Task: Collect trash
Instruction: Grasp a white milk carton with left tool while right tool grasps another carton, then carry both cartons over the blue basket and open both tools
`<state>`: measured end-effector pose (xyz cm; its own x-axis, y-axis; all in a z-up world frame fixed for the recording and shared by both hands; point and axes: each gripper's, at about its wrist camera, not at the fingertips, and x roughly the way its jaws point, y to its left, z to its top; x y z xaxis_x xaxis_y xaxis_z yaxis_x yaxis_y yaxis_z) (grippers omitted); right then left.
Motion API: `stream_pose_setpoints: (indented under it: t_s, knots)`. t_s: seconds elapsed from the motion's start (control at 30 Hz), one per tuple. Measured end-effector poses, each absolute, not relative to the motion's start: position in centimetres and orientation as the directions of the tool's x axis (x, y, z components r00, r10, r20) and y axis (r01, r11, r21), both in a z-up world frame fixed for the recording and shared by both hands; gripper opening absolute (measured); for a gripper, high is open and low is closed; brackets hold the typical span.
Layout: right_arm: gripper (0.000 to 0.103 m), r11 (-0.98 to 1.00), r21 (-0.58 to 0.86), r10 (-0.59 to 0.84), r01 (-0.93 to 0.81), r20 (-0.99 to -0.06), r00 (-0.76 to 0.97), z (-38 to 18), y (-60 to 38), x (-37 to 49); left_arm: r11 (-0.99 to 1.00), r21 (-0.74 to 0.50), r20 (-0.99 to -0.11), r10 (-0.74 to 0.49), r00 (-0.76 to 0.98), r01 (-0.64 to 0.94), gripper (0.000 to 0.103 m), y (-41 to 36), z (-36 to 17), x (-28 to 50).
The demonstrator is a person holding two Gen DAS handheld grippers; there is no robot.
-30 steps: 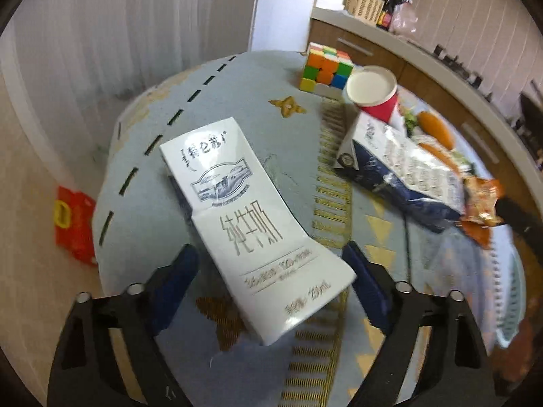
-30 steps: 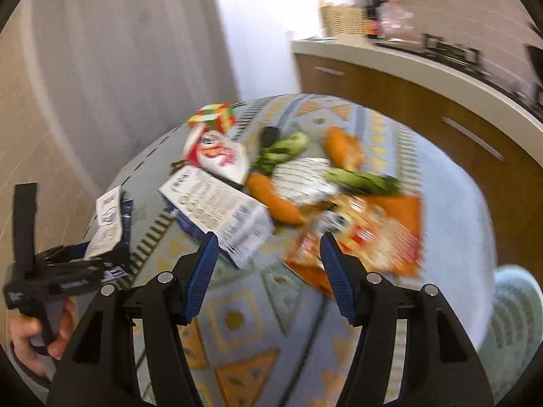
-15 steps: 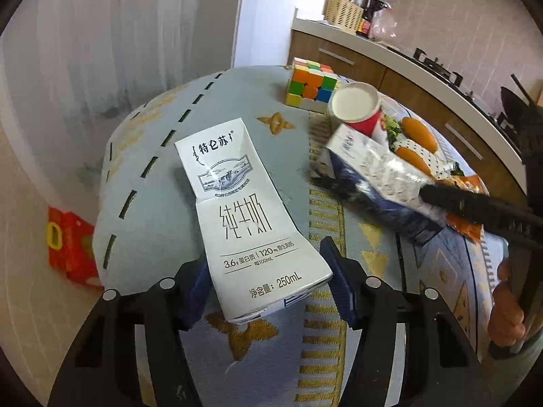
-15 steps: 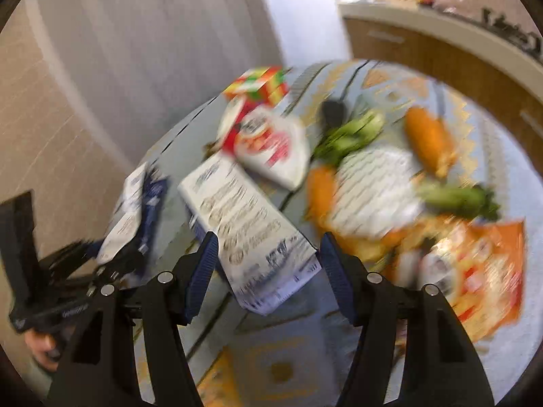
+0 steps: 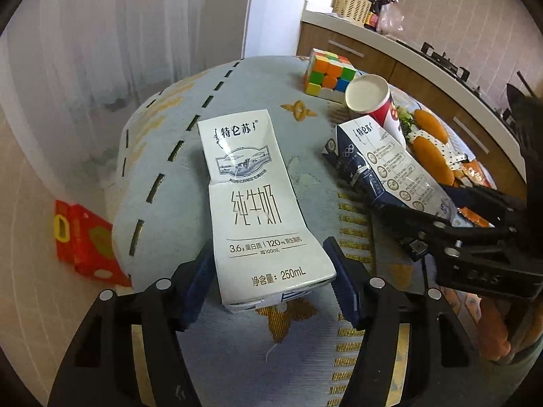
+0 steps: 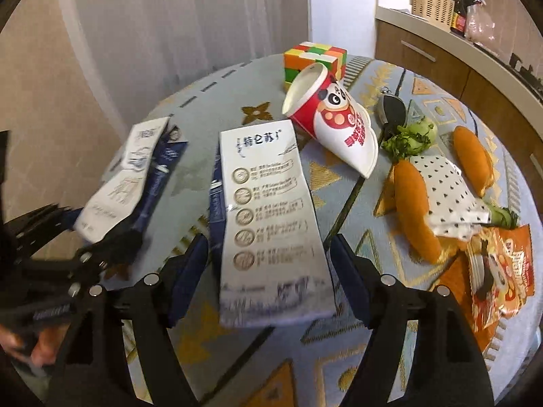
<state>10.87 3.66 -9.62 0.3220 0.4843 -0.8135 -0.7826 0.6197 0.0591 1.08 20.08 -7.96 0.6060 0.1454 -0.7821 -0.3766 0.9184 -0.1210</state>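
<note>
On a round tabletop [image 5: 258, 88] draped in a grey cloth with gold motifs, two flattened white milk cartons lie side by side, one [image 5: 256, 200] between the parted blue-padded fingers of the left gripper [image 5: 271, 278], the other [image 6: 268, 220], printed with round emblems, between the equally wide-open fingers of the right gripper [image 6: 268, 271]. Neither gripper has closed on its carton. Behind them lie a tipped red-and-white panda paper cup [image 6: 332, 115] and a multicoloured puzzle cube [image 6: 314, 57].
</note>
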Motion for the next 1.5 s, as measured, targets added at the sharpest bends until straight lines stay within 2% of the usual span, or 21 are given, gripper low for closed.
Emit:
stream_pose_setpoints:
  t_s: [0.07,0.33,0.47,0.73,1.0,1.2,1.5]
  knots:
    - [0.058,0.62,0.044,0.474,-0.783,-0.816,0.33,-9.5,4.1,10.4,0.924,-0.096,-0.772,0.166,0.613,-0.37,0.056,19.6,-7.7,1.1]
    - [0.057,0.634,0.051,0.525,-0.772,-0.761,0.381,-7.3,0.9,8.9,0.922,-0.196,-0.698,0.107,0.708,-0.333,0.055,19.1,-5.3,0.0]
    - [0.057,0.668,0.062,0.547,-0.742,-0.716,0.433,-5.1,-2.0,8.6,0.938,-0.188,-0.657,0.101,0.747,-0.291,0.055,17.5,-3.3,0.0]
    - [0.058,0.783,0.028,0.504,-0.622,-0.616,0.606,-0.4,-10.1,7.7,0.974,-0.186,-0.572,-0.001,0.82,-0.129,0.055,11.8,0.9,1.7]
    - [0.058,0.882,-0.022,0.387,-0.47,-0.534,0.752,2.9,-19.4,5.9,0.983,-0.172,-0.521,-0.15,0.84,0.069,0.055,3.3,3.7,4.4]
    - [0.058,0.952,-0.022,0.241,-0.307,-0.564,0.79,1.4,-26.8,5.6,0.961,-0.168,-0.528,-0.276,0.803,0.22,0.055,-3.1,3.2,6.8]
    - [0.058,0.996,-0.038,0.035,-0.083,-0.683,0.729,-4.8,-35.9,4.6,0.868,-0.268,-0.592,-0.49,0.639,0.418,0.056,-12.3,-1.0,10.0]
